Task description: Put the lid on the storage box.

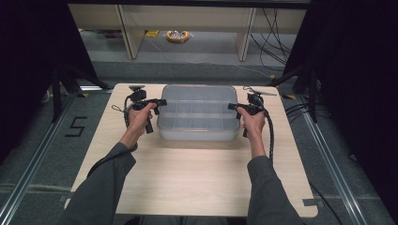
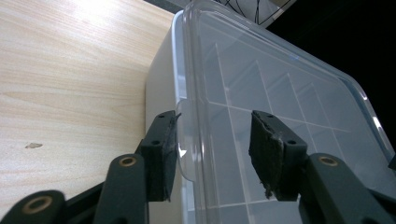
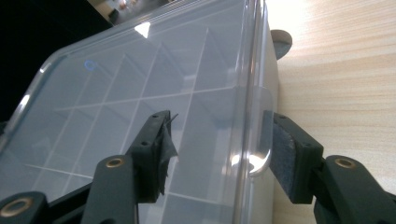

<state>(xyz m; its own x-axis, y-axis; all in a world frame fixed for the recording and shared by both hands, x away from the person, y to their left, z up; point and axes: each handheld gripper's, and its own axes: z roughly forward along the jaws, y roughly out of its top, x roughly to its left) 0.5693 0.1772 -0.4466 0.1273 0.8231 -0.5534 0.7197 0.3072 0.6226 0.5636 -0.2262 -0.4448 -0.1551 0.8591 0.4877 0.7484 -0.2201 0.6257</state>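
A clear plastic box (image 1: pixel 197 112) with a shut lid and a grid of compartments stands on the far half of the wooden table (image 1: pixel 197 183). My left gripper (image 1: pixel 157 104) is at its left end. Its jaws straddle the lid's rim (image 2: pixel 215 154), the outer pad (image 2: pixel 163 154) against a clear latch tab (image 2: pixel 187 135), the inner pad (image 2: pixel 266 154) over the lid. My right gripper (image 1: pixel 233 107) is at the right end and straddles the rim (image 3: pixel 219 156) the same way. One pad (image 3: pixel 282 158) rests beside the latch tab (image 3: pixel 259 140), while the other pad (image 3: pixel 156 154) hangs over the lid.
Both forearms reach over the table's near half. Beyond the far edge stand shelf legs (image 1: pixel 129 33), with a yellow ring (image 1: pixel 177 36) on the floor. Cables (image 1: pixel 272 33) lie at the back right. Dark stands and floor rails flank the table.
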